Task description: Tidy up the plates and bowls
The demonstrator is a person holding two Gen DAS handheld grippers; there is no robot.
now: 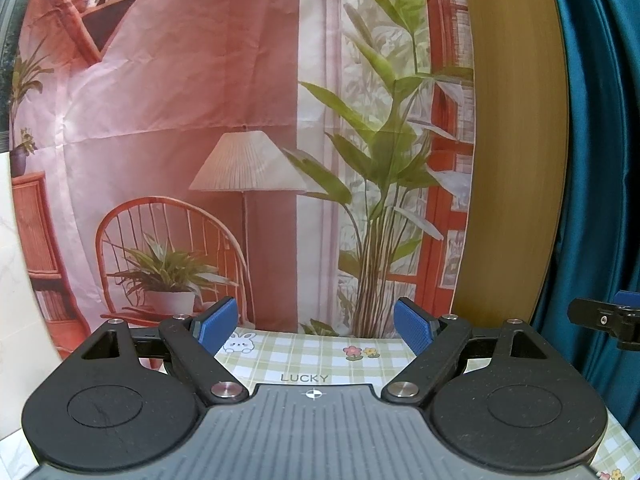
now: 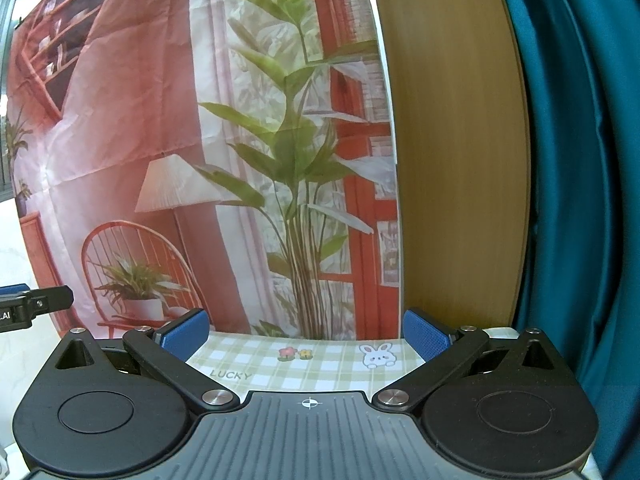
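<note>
Both wrist views low over the checked tablecloth (image 1: 320,344), facing the printed backdrop (image 2: 160,160) close ahead, shared

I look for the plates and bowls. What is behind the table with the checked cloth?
Behind the checked cloth hangs a printed backdrop, beside it a wooden panel and teal curtain. No plates or bowls show; both gripper bodies cover the near table.

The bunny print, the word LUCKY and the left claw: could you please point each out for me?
bunny print (image 2: 377,355), right wrist view, its white face.
LUCKY (image 1: 304,378), left wrist view, middle of the lettering.
left claw (image 1: 314,326), left wrist view, midway between its fingertips.
</note>
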